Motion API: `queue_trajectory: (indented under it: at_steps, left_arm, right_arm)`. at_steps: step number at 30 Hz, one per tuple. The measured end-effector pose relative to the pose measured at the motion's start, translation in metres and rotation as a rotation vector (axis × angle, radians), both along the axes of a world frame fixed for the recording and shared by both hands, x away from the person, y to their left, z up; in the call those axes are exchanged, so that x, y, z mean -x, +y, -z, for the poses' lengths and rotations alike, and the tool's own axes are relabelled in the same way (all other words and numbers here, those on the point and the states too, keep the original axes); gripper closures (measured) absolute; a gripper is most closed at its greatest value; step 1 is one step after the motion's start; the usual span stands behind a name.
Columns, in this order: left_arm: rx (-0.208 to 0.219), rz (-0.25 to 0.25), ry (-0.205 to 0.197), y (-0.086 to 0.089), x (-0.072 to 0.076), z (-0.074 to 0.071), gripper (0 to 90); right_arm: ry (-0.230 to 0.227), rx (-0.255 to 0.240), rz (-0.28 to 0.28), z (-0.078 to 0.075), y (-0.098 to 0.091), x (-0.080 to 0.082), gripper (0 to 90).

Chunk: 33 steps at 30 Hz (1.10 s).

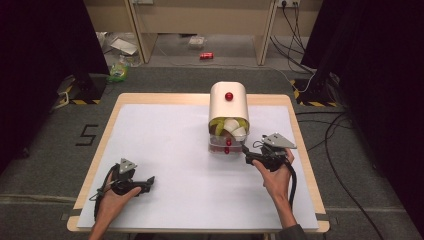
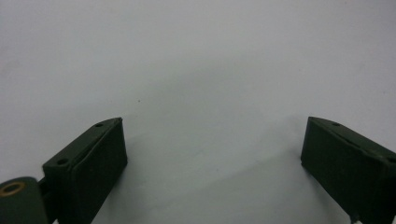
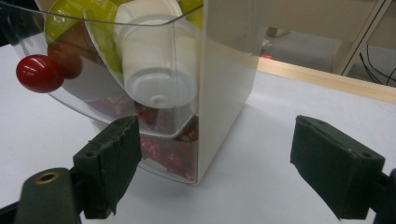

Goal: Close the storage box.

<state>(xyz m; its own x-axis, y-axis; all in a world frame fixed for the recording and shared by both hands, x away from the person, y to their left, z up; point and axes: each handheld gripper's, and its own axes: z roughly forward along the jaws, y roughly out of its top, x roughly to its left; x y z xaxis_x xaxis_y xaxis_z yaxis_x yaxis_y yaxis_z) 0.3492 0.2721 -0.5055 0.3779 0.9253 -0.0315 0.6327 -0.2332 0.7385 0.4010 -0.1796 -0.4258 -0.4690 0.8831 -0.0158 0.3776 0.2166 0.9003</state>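
A cream capsule dispenser (image 1: 229, 102) with a red knob on top stands at the table's back middle. Its clear front drawers (image 3: 116, 74) hold green, white and red capsules and carry red knobs (image 3: 39, 73). My right gripper (image 1: 245, 149) is open just right of the dispenser's lower front; in the right gripper view its jaws stand wide apart around the dispenser's near corner (image 3: 219, 116), touching nothing. My left gripper (image 1: 150, 181) rests open near the front left of the table, over the bare white mat (image 2: 196, 84).
The white mat (image 1: 175, 150) covers a wooden table (image 1: 305, 150). Beyond the table lie floor clutter, a red can (image 1: 206, 56), cables (image 1: 300, 45) and wooden furniture legs. Black curtains hang at both sides.
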Motion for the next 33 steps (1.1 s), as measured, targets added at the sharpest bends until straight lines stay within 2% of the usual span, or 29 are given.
queue_trajectory:
  at_steps: [33]
  left_arm:
    - [0.000,-0.001,-0.001,0.000,0.000,0.000,6.0]
  right_arm:
    - [-0.009,-0.009,0.028,0.000,0.003,-0.017,17.1]
